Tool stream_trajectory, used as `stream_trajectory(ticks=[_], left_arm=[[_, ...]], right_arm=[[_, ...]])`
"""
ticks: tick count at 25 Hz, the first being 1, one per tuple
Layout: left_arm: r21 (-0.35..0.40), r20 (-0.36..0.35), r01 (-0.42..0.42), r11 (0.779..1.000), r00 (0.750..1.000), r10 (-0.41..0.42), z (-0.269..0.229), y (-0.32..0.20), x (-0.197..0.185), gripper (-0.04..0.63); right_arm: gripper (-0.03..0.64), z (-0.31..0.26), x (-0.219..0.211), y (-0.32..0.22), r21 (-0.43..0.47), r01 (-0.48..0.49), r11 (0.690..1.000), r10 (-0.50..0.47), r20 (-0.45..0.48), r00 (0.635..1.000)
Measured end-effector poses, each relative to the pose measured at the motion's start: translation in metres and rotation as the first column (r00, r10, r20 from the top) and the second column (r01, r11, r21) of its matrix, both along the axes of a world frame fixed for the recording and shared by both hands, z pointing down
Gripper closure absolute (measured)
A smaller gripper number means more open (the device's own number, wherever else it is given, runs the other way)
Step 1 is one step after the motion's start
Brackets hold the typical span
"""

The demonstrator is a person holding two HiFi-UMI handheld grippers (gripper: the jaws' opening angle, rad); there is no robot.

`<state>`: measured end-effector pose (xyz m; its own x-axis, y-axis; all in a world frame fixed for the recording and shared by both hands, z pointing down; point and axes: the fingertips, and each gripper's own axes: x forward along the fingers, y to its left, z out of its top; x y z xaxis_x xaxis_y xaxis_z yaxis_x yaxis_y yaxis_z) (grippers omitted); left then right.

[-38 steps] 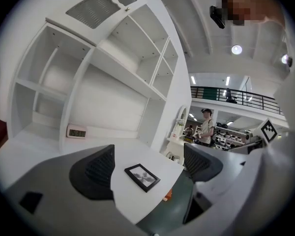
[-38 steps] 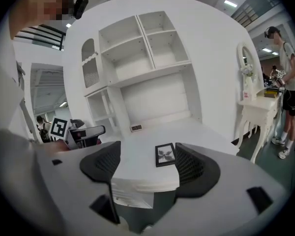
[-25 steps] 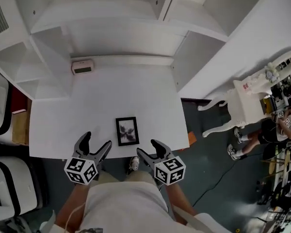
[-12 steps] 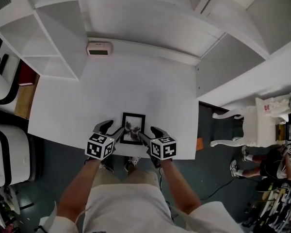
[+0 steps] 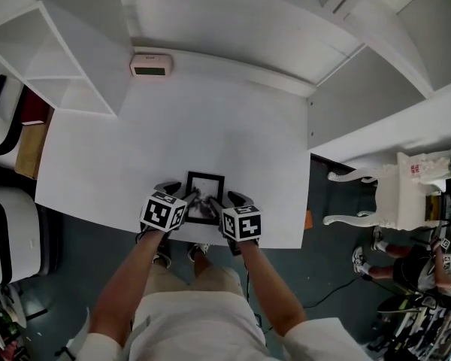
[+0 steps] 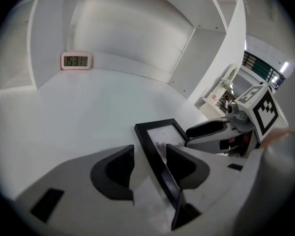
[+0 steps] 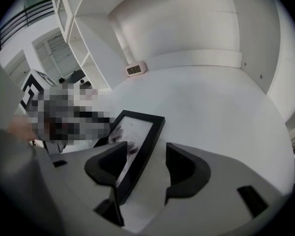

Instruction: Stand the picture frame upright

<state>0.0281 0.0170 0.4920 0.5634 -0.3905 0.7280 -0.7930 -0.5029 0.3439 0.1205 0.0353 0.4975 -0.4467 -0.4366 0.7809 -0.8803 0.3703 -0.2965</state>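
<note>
One slim black picture frame (image 5: pixel 205 189) lies flat, picture upward.

Home-style study nook: white desk (image 5: pixel 210 126), shelves (image 5: pixel 68 43), clock (image 5: pixel 152 65).

A white tabletop (image 5: pixel 135 141) is set into white shelving (image 5: pixel 52 51), whose open compartments rise along its far edge. A small digital clock (image 5: pixel 152 65) stands near the far left corner. The floor (image 5: pixel 68 262) is dark grey, and an ornate white chair (image 5: pixel 391 194) stands off to the right.

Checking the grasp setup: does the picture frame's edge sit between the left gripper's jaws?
Yes, the picture frame's black side rail runs between the closing jaws of the left gripper, not yet clamped.
</note>
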Motion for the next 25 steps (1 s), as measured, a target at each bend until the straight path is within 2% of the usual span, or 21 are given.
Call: stream_trajectory(ticks=[4, 8, 13, 14, 19, 21, 25], left_arm=[[-0.004, 0.009, 0.008, 1.0, 1.0, -0.008, 0.002, 0.0, 0.004, 0.39], [-0.003, 0.036, 0.03, 1.0, 0.999, -0.03, 0.005, -0.005, 0.001, 0.413], [0.001, 0.054, 0.038, 0.999, 0.998, -0.038, 0.005, -0.006, 0.0, 0.44], [-0.002, 0.053, 0.042, 0.999, 0.998, -0.042, 0.005, -0.007, -0.001, 0.444], [-0.009, 0.001, 0.079, 0.997, 0.997, -0.079, 0.005, -0.014, -0.001, 0.468], [0.006, 0.002, 0.06, 0.998, 0.998, -0.06, 0.003, -0.022, 0.0, 0.474], [0.083, 0.001, 0.035, 0.996, 0.999, -0.035, -0.009, -0.048, 0.005, 0.479]], right_arm=[[0.362, 0.001, 0.001, 0.0, 0.012, -0.019, 1.0, 0.019, -0.022, 1.0], [0.357, 0.001, -0.01, -0.002, 0.041, 0.028, 0.999, -0.025, -0.069, 0.997], [0.393, 0.0, -0.017, -0.008, 0.04, 0.022, 0.999, -0.02, -0.045, 0.999], [0.416, 0.0, -0.019, -0.008, 0.042, 0.024, 0.999, -0.022, -0.04, 0.999], [0.43, -0.001, -0.019, -0.016, 0.047, 0.007, 0.999, -0.007, -0.006, 1.0], [0.44, -0.002, -0.016, -0.021, 0.063, -0.001, 0.998, 0.001, 0.01, 1.0], [0.443, -0.012, -0.011, -0.042, 0.144, -0.015, 0.989, 0.014, 0.008, 1.0]])
